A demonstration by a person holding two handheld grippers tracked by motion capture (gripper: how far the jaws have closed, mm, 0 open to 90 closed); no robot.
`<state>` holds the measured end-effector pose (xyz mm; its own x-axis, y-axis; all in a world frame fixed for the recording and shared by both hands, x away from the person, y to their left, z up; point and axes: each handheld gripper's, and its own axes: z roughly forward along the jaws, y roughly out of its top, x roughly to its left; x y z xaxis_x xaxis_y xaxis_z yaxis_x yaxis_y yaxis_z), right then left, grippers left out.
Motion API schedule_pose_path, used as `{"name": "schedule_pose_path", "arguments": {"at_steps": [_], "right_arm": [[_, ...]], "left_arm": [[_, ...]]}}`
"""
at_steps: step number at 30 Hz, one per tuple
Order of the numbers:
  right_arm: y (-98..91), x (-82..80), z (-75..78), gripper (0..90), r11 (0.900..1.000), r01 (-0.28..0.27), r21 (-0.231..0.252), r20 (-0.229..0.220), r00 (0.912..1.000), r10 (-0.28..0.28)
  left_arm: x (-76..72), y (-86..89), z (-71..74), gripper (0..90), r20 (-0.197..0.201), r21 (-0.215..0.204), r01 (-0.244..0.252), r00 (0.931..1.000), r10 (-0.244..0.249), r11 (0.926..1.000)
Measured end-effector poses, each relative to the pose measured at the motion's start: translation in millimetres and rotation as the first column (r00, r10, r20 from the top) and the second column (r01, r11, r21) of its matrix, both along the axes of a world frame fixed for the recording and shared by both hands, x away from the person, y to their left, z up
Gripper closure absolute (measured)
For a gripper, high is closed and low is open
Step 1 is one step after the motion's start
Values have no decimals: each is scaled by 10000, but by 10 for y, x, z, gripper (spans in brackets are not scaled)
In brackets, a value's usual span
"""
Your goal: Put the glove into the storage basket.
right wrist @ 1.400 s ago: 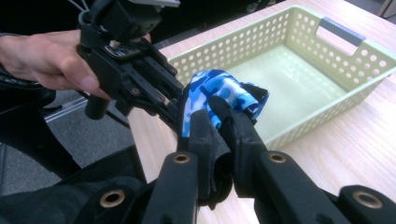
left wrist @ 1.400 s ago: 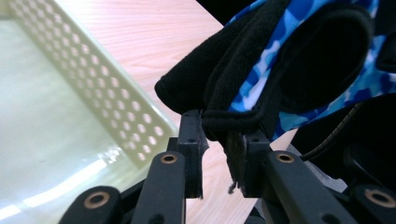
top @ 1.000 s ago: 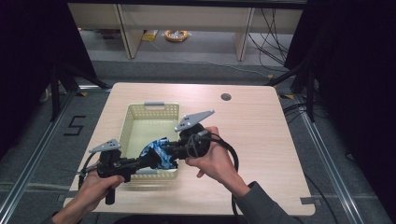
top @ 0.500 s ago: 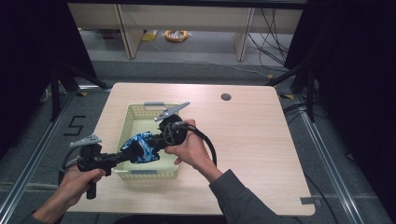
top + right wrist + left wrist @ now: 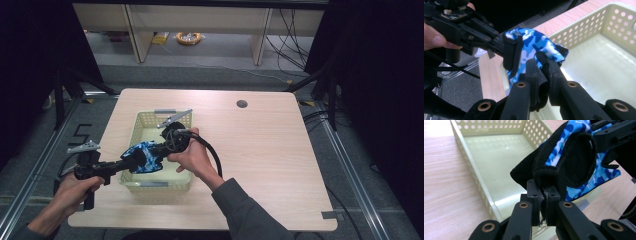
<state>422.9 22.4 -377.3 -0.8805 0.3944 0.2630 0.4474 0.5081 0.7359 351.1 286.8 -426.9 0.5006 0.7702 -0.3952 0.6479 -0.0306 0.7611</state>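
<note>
I can read no brand or label on the glove [image 5: 141, 159]; the one piece of writing I can make out is a dark mark like a "5" on the floor [image 5: 81, 134] left of the tabletop [image 5: 270, 150]. The glove is blue, white and dark camouflage cloth with black trim and a black cuff band, and it looks soft and crumpled. I count one glove, one basket [image 5: 150, 127], and two tongs. My left tongs [image 5: 131, 161] are clamped on the black edge of the glove, the pads pressed together with the cloth pinched between them, clear in the left gripper view [image 5: 543, 195]. My right tongs [image 5: 159, 149] are closed on the other end, where the blue cloth and black trim are caught between the pads in the right gripper view [image 5: 543, 62]. The glove hangs stretched between the two tongs, over the near left part of the pale yellow perforated basket, off its floor. The basket stands on the left half of the wooden tabletop, and a small round dark hole [image 5: 242, 104] sits near the far edge.
</note>
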Motion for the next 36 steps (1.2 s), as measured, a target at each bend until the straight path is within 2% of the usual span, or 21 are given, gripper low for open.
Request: {"name": "schedule_pose_path", "arguments": {"at_steps": [2, 3, 5, 6, 12, 13, 16, 18, 19, 20, 21, 22, 27, 29, 30, 32, 36], "right_arm": [[20, 25, -35, 820, 10000, 29, -7, -93, 10000, -29], [30, 33, -51, 820, 10000, 38, -20, -139, 9999, -39], [45, 39, -80, 820, 9998, 200, -93, -363, 9991, -203], [54, 57, -103, 820, 9999, 115, -41, -294, 9995, -116], [94, 95, -226, 820, 9996, 291, -70, -653, 9974, -295], [97, 117, -259, 820, 9999, 134, -4, -486, 9987, -134], [88, 113, -334, 820, 9986, 507, -122, -903, 9946, -516], [74, 112, -393, 819, 9981, 593, -139, -1012, 9930, -604], [62, 115, -419, 819, 9977, 639, -208, -1014, 9927, -657], [54, 119, -451, 820, 9970, 720, -293, -1009, 9921, -746], [42, 126, -481, 819, 9972, 667, -348, -865, 9938, -695], [30, 115, -498, 819, 9953, 836, -495, -1035, 9907, -884], [-29, 145, -595, 818, 9901, 1073, -909, -1097, 9870, -1171], [-52, 166, -641, 818, 9876, 1129, -1088, -1053, 9866, -1244], [-58, 161, -645, 818, 9836, 1263, -1290, -1226, 9822, -1422], [-73, 177, -677, 818, 9822, 1258, -1396, -1147, 9832, -1422], [-78, 186, -699, 816, 9713, 1407, -1920, -1097, 9804, -1637]], "left_arm": [[9, 28, 7, 851, -224, 182, 124, 9997, -120, 9998], [12, 24, -8, 851, -69, 101, -42, 10000, 43, 9999], [20, 42, -18, 851, -123, 108, -56, 9999, 58, 9999], [24, 50, -20, 850, -162, 123, -82, 9998, 84, 9999], [47, 87, -33, 844, -250, 120, -94, 9996, 97, 9999], [50, 86, -37, 843, -243, 128, -109, 9996, 112, 9999], [61, 77, -47, 836, -354, 190, -69, 9993, 76, 9998], [74, 62, -52, 827, -556, 296, 94, 9984, -77, 9995], [79, 38, -65, 824, -499, 257, 60, 9987, -47, 9997], [85, 23, -67, 820, -613, 296, 198, 9980, -179, 9994], [85, 0, -69, 814, -637, 379, 244, 9977, -219, 9990], [87, -26, -74, 805, -635, 420, 277, 9977, -250, 9987], [109, -124, -72, 748, -733, 688, 610, 9957, -559, 9958], [121, -141, -70, 737, -708, 846, 623, 9959, -563, 9945], [127, -146, -70, 734, -736, 880, 633, 9957, -569, 9941], [134, -151, -67, 717, -765, 962, 585, 9957, -512, 9936], [134, -147, -49, 681, -689, 915, 470, 9968, -407, 9947]]}}
